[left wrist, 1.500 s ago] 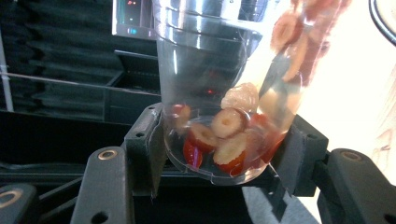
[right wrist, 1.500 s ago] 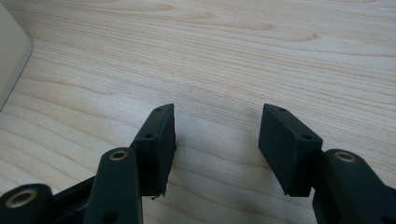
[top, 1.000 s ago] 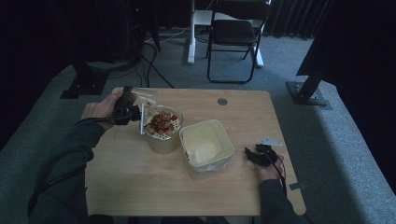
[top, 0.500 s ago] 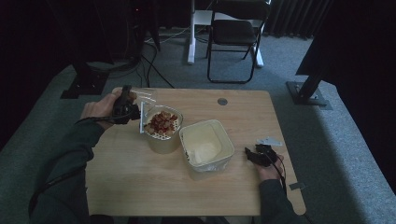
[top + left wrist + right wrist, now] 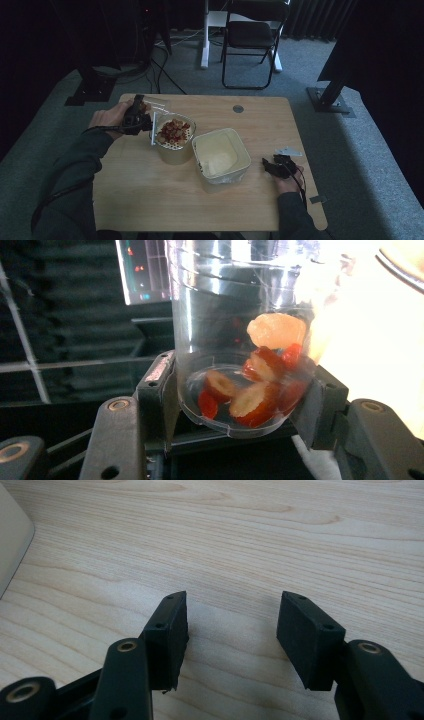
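My left gripper (image 5: 144,123) is shut on a clear plastic cup (image 5: 235,340), with its pads pressed on the cup's lower sides. The cup (image 5: 154,114) is tipped on its side toward a round tan container (image 5: 175,150). That container is heaped with red and tan food pieces (image 5: 173,131). A few red slices and one pale lump (image 5: 276,330) remain in the cup. A square cream tub (image 5: 236,145) stands to the right of the container. My right gripper (image 5: 267,167) rests low on the wooden table (image 5: 250,530). Its jaws (image 5: 232,630) are open with nothing between them.
A grey three-cornered plate (image 5: 288,150) lies on the table just behind the right hand. A round grommet (image 5: 238,108) sits near the table's far edge. A folding chair (image 5: 252,35) and stand bases are on the carpet beyond.
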Demonstrator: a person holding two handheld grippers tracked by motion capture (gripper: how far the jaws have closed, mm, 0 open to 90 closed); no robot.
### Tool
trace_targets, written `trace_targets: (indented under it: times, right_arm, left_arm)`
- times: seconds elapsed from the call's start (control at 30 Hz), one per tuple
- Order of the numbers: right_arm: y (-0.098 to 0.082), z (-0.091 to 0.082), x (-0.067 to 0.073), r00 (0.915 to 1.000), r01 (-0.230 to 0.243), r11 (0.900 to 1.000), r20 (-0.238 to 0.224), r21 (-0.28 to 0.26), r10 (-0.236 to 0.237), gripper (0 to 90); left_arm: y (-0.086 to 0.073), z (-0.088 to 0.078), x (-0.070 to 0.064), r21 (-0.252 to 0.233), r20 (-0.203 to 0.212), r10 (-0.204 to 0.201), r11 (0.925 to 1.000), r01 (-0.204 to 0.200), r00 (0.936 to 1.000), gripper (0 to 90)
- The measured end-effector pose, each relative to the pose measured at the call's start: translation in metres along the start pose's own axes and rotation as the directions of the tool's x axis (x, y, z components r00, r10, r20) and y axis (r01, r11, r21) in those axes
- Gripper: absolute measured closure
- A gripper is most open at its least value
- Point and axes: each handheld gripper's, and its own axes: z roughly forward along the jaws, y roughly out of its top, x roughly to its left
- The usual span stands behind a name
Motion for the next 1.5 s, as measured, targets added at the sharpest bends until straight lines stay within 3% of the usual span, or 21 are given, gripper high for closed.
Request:
trace_targets:
  times: [0.17,0.53,0.57,0.6,0.67,0.7,0.73,0.77,0.8,0.83,0.9,0.93,1.0,1.03,1.1,1.13,1.17,1.23,1.27,1.33,1.5]
  right_arm:
    - [0.000,0.000,0.000,1.0000,-0.001,1.000,-0.001,0.000,0.001,45.6]
    - [0.000,0.000,0.000,1.0000,0.000,1.000,0.000,0.000,0.000,45.6]
    - [0.000,0.000,0.000,1.0000,-0.001,1.000,-0.001,0.000,0.001,45.6]
    - [0.000,0.000,0.000,1.0000,-0.002,1.000,-0.003,-0.001,0.002,45.6]
    - [0.000,0.000,0.000,1.0000,-0.002,1.000,-0.002,-0.001,0.002,45.6]
    - [0.000,0.000,0.000,1.0000,-0.002,1.000,-0.002,-0.001,0.002,45.6]
    - [0.000,0.000,0.000,1.0000,-0.001,1.000,-0.001,0.000,0.001,45.6]
    - [0.000,0.000,0.000,1.0000,0.000,1.000,0.001,0.000,0.000,45.6]
    - [0.000,0.000,0.000,1.0000,0.000,1.000,0.001,0.000,0.000,45.6]
    - [0.000,0.000,0.000,1.0000,-0.001,1.000,-0.001,-0.001,0.001,45.6]
    - [0.000,0.000,0.000,1.0000,-0.001,1.000,0.000,0.000,0.001,45.6]
    - [0.000,0.000,0.000,1.0000,-0.002,1.000,-0.001,-0.001,0.002,45.6]
    - [0.000,0.000,0.000,1.0000,-0.002,1.000,0.000,0.000,0.002,45.6]
    - [0.000,0.000,0.000,1.0000,-0.001,1.000,0.000,0.000,0.001,45.6]
    - [0.000,0.000,0.000,1.0000,0.000,1.000,0.001,0.000,0.000,45.6]
    - [0.000,0.000,0.000,1.0000,0.000,1.000,0.001,0.000,0.000,45.5]
    - [0.000,0.000,0.000,1.0000,0.000,1.000,0.001,0.000,0.000,45.6]
    - [0.000,0.000,0.000,1.0000,0.002,1.000,0.003,0.001,-0.002,45.6]
    - [0.000,0.000,0.000,1.0000,0.001,1.000,0.003,0.000,-0.001,45.6]
    - [0.000,0.000,0.000,1.0000,0.002,1.000,0.003,0.001,-0.002,45.6]
    - [0.000,0.000,0.000,1.0000,0.002,1.000,0.002,0.000,-0.002,45.6]
  left_arm:
    - [0.000,-0.001,-0.001,0.001,-0.011,0.017,0.9999,-0.017,0.9998,44.1]
    - [0.004,-0.002,0.006,0.008,0.005,-0.043,0.9991,0.043,0.9991,44.2]
    - [0.004,-0.002,0.005,0.019,-0.015,-0.033,0.9993,0.033,0.9993,44.3]
    - [0.005,-0.002,0.003,0.014,-0.001,-0.006,0.9999,0.006,1.0000,44.4]
    - [0.005,-0.002,0.004,0.009,-0.008,-0.038,0.9992,0.038,0.9993,44.4]
    - [0.006,-0.002,0.001,0.008,-0.004,0.007,0.9999,-0.007,1.0000,44.4]
    - [0.007,-0.003,0.000,-0.010,0.018,0.009,0.9999,-0.008,0.9998,44.4]
    - [0.007,-0.003,0.004,-0.007,0.002,-0.036,0.9993,0.036,0.9994,44.3]
    - [0.008,-0.003,0.003,0.008,-0.014,-0.005,1.0000,0.005,0.9999,44.4]
    - [0.009,-0.003,-0.002,-0.017,0.009,0.046,0.9988,-0.046,0.9989,44.4]
    - [0.009,-0.003,-0.002,-0.017,0.009,0.046,0.9988,-0.046,0.9989,44.3]
    - [0.009,-0.004,-0.001,-0.015,0.008,-0.004,0.9999,0.004,1.0000,44.4]
    - [0.009,-0.004,-0.004,-0.007,-0.010,0.010,0.9999,-0.010,0.9999,44.4]
    - [0.009,-0.005,-0.006,-0.019,0.014,0.025,0.9995,-0.025,0.9996,44.4]
    - [0.008,-0.005,-0.004,-0.015,-0.006,-0.003,0.9999,0.003,1.0000,44.5]
    - [0.007,-0.005,-0.003,-0.014,0.011,-0.011,0.9998,0.011,0.9999,44.5]
    - [0.008,-0.006,-0.006,-0.019,-0.004,0.024,0.9995,-0.024,0.9997,44.5]
    - [0.007,-0.006,-0.003,-0.015,0.007,-0.021,0.9997,0.021,0.9997,44.5]
    - [0.007,-0.006,-0.006,-0.013,-0.007,0.018,0.9998,-0.018,0.9998,44.5]
    - [0.008,-0.006,-0.005,-0.020,0.009,-0.005,0.9998,0.005,1.0000,44.4]
    - [0.009,-0.004,-0.006,-0.023,0.005,0.023,0.9995,-0.023,0.9997,44.3]
